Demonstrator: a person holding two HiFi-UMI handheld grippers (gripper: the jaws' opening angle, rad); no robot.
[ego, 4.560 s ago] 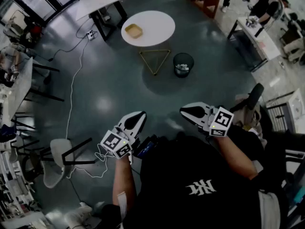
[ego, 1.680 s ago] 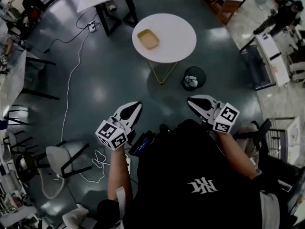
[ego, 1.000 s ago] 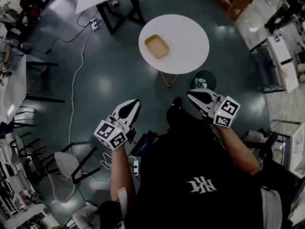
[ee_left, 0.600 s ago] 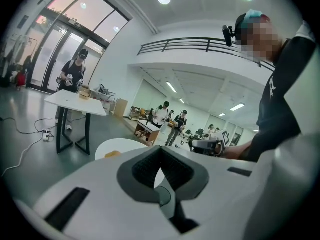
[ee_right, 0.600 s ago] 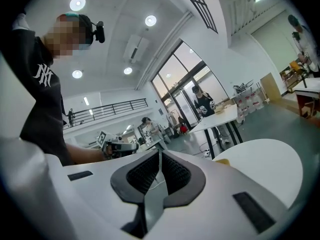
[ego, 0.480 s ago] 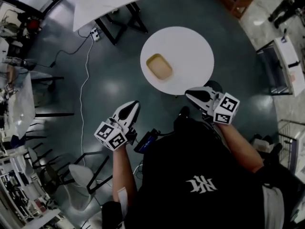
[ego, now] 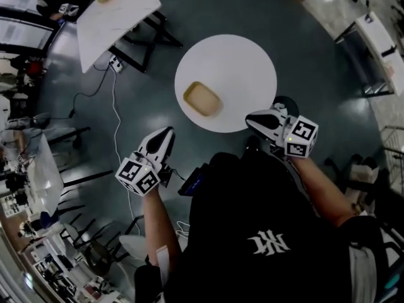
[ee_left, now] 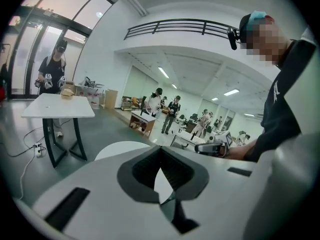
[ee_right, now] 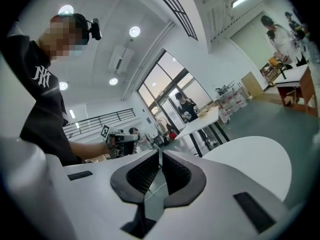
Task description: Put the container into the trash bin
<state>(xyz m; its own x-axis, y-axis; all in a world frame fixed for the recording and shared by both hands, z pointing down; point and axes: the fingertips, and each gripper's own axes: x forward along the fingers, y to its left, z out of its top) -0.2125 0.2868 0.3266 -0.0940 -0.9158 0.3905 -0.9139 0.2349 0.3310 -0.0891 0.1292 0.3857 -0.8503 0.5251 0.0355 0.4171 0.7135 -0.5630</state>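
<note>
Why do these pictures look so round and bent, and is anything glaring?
Head view: wide lens, so the room curves around the round table. Left gripper view: circular frame with black corners, the railing bows. Right gripper view: same bend; ceiling lamps flare white.

The head view is dim; the round white desk (ego: 240, 62) is its brightest spot, on a dark floor (ego: 315, 30). Both gripper views are bright, with ceiling lamps (ee_right: 134, 31) glowing near 11 o'clock. Edges bend and corners turn black. The left gripper (ee_left: 160, 150) looks blurry up close.
</note>
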